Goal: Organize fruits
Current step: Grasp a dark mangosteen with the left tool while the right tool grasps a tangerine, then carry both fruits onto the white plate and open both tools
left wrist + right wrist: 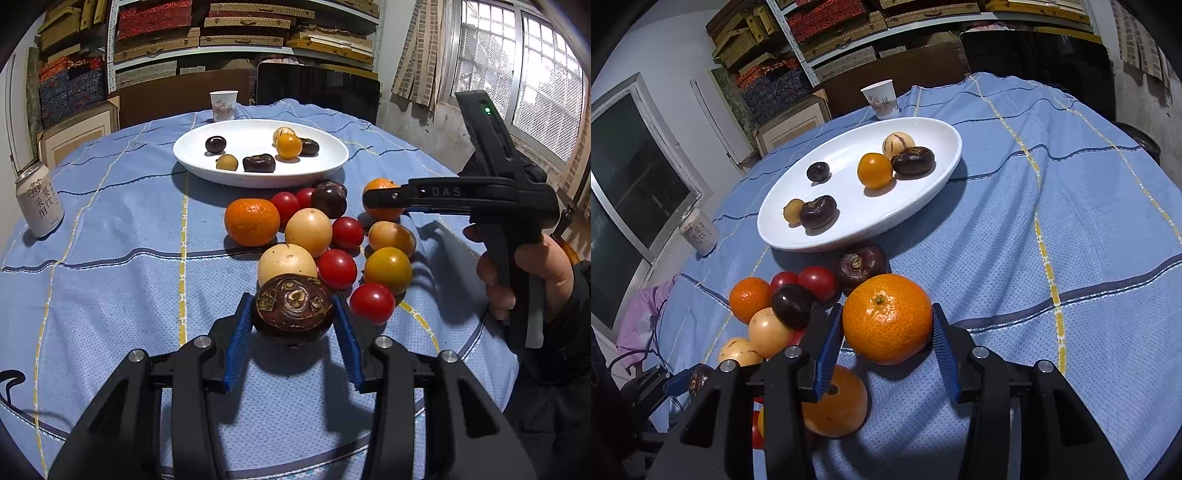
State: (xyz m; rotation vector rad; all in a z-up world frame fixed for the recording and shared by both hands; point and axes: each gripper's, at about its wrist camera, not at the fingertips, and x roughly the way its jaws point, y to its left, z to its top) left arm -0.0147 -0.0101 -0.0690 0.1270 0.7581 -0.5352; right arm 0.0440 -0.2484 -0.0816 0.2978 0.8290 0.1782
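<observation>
My left gripper (pixel 293 314) is shut on a dark brown water chestnut (pixel 292 306) at the near end of a pile of fruit (pixel 314 236) on the blue tablecloth. My right gripper (pixel 886 325) is shut on an orange mandarin (pixel 887 318), held just above the cloth; it also shows in the left wrist view (pixel 382 197), at the pile's right side. A white oval plate (pixel 325 162) beyond the pile holds several small fruits: dark chestnuts, a yellow tomato (pixel 289 146) and pale round ones. The plate also shows in the right wrist view (pixel 923 199).
A paper cup (pixel 223 105) stands behind the plate. A drink can (pixel 38 199) stands at the table's left edge. Loose red tomatoes, a second mandarin (pixel 252 221) and pale fruits lie between the grippers. Shelves and chairs stand behind the table.
</observation>
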